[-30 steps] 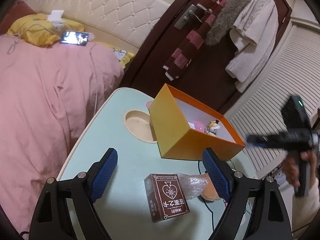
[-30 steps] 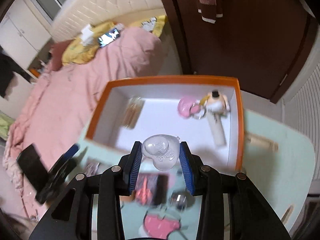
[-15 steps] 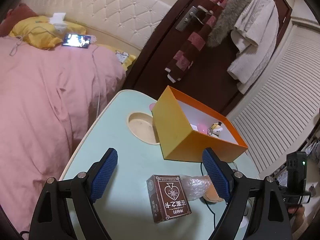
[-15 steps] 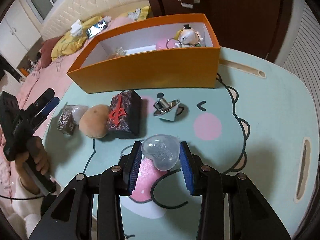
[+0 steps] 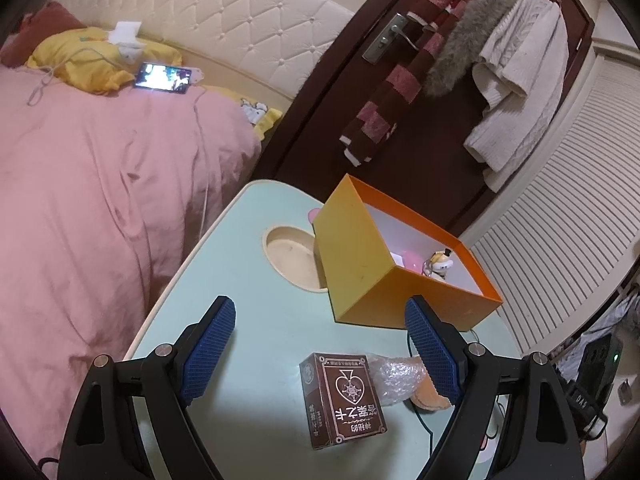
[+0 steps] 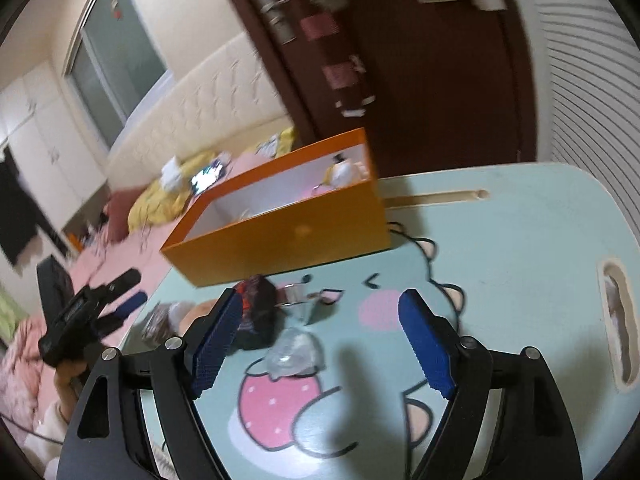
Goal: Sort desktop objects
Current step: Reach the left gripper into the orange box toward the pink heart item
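Now, the mint-green table [image 6: 520, 240] fills both views, cartoon print and all, with the orange box [image 6: 288, 240] standing open on its far half, a small figurine [image 5: 440, 262] and a pink piece already inside. In front of the box lies the unsorted pile: a dark pouch [image 6: 256, 308], a brown card box [image 5: 344, 398] beside a bubble-wrapped lump [image 5: 394, 376], a small metal clip [image 6: 294, 294]. The right tool [image 6: 316, 344] hangs wide open with nothing between its blue pads, and the clear heart-shaped case [image 6: 294, 350] sits on the table just beyond them, on the strawberry print. The left tool [image 5: 320, 344] is wide open too, poised above the card box. I'd call this picking: next, one tool must drop, straddle a piece, then close.
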### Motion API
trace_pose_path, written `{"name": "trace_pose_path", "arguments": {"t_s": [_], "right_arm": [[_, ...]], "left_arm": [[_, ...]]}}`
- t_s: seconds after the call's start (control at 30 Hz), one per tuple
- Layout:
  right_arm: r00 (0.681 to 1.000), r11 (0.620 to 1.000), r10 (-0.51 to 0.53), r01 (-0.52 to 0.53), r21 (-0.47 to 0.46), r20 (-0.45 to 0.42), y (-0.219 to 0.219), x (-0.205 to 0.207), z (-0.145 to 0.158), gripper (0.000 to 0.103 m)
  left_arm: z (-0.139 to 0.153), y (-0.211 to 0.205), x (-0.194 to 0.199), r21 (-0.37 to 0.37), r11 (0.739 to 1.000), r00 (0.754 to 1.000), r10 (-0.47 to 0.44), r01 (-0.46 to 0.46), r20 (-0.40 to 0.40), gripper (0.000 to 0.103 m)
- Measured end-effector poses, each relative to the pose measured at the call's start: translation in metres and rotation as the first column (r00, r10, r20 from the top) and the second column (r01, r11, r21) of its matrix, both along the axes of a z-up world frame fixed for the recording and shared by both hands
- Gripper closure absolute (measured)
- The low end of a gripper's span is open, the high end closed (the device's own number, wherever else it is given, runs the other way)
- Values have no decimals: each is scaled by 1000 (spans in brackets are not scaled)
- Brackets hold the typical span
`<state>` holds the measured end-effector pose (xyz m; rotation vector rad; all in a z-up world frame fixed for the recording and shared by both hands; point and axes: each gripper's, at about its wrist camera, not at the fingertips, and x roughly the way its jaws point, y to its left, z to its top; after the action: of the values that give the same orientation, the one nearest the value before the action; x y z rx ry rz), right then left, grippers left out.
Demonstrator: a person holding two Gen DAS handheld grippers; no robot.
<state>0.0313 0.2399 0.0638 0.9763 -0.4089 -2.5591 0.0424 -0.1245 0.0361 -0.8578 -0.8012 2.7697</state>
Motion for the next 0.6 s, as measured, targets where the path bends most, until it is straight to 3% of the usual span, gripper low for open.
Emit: {"name": "trace_pose_path", "arguments": {"t_s": [0.17, 0.33, 0.4, 0.5, 0.6], "right_arm": [[1000, 1000, -11, 11, -22, 10, 5, 0, -6, 23], [1000, 1000, 9, -9, -28, 17, 2, -1, -11, 23], [1000, 999, 13, -12, -39, 25, 4, 0, -13, 23], [1000, 998, 8, -6, -67, 26, 8, 2, -13, 23], [999, 996, 3, 0, -91, 37, 13, 1, -15, 23]], "left_arm": [[45, 36, -20, -99, 992, 996, -79, 74, -40, 17], [89, 75, -44, -207, 966, 984, -168, 152, -62, 17], [94, 101, -67, -269, 938, 974, -227, 216, -6, 17], [87, 139, -114, -338, 888, 947, -264, 313, 182, 17], [70, 165, -154, -369, 845, 906, -275, 388, 323, 28]]}}
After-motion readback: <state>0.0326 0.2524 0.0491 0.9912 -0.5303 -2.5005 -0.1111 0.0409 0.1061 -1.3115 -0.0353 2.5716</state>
